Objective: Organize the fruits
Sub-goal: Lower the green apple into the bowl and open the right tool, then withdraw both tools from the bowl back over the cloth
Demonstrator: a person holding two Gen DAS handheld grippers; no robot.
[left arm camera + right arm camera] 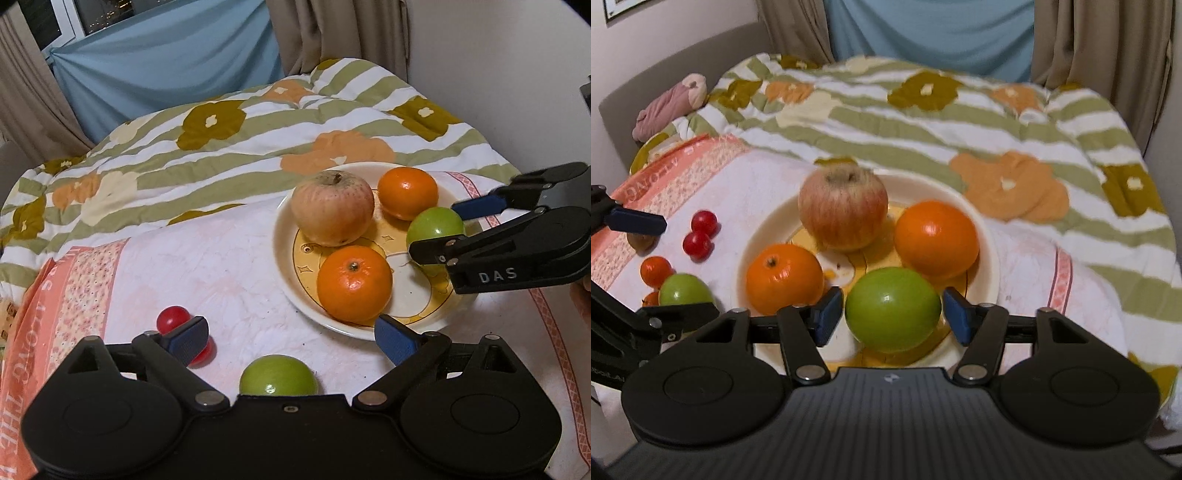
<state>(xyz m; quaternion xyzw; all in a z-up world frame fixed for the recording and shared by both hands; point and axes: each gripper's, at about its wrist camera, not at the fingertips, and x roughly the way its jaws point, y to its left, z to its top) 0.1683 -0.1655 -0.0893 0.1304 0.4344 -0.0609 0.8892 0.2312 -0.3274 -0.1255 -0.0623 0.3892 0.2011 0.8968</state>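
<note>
Right tongs [893,314] spread either side of green apple [893,309] on plate [988,258], pads clear: drop-off step, judged. Left tongs [291,338] spread above second green apple [277,376] on bed; next: lower, pinch, carry to plate.

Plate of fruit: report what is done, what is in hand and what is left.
Done: the plate holds an apple, two oranges and a green fruit.
In hand: nothing; the right gripper brackets that green fruit with pads clear, and the left gripper is open over a second green fruit.
Left: that green fruit, the red tomatoes and the small orange fruits lie on the cloth.
</note>
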